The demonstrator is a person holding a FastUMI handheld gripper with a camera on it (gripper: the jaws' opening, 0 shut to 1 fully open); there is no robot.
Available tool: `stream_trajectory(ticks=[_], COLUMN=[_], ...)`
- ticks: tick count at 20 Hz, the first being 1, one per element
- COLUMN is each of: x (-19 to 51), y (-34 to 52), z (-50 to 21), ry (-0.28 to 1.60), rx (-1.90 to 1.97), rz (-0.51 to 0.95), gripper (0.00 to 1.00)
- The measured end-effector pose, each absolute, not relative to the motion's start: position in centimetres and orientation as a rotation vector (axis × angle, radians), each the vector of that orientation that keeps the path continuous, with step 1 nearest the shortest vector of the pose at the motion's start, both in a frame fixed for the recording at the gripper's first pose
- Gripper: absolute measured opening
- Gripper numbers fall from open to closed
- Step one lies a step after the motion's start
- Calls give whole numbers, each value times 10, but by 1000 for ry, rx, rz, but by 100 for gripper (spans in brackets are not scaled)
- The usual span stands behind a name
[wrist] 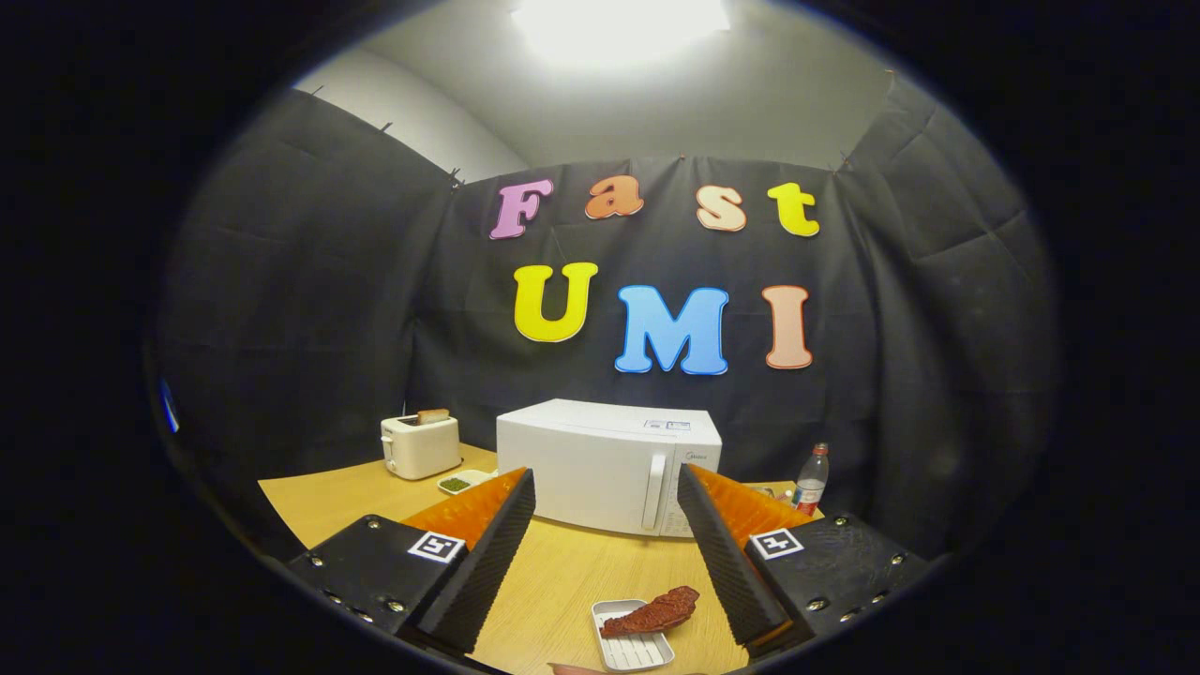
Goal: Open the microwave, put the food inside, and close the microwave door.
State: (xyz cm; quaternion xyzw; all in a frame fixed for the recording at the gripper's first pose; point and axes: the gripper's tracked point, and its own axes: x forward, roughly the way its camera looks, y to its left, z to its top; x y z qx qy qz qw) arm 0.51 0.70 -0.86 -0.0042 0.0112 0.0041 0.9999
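2 tongs (606,506) fingers apart; boxy microwave (607,464) shut.

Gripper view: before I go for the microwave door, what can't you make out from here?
- Microwave: door shut, so the inside is hidden; control panel too small to read.
- Small dish beside the toaster: partly behind one finger of the tongs, green contents too small to tell.
- Tray holding the food: near end cut off.
- Bottle: label too small.

The tongs are open, holding nothing.

No legible text on microwave (600,464)
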Motion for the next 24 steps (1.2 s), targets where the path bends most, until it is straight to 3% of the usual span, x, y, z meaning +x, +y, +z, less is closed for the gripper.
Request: stream_trajectory(ticks=[13,24], x=[21,95], y=[-11,-10], z=[-19,-39], ry=[32,-4], rx=[50,18], rz=[-15,-25], gripper=[95,95])
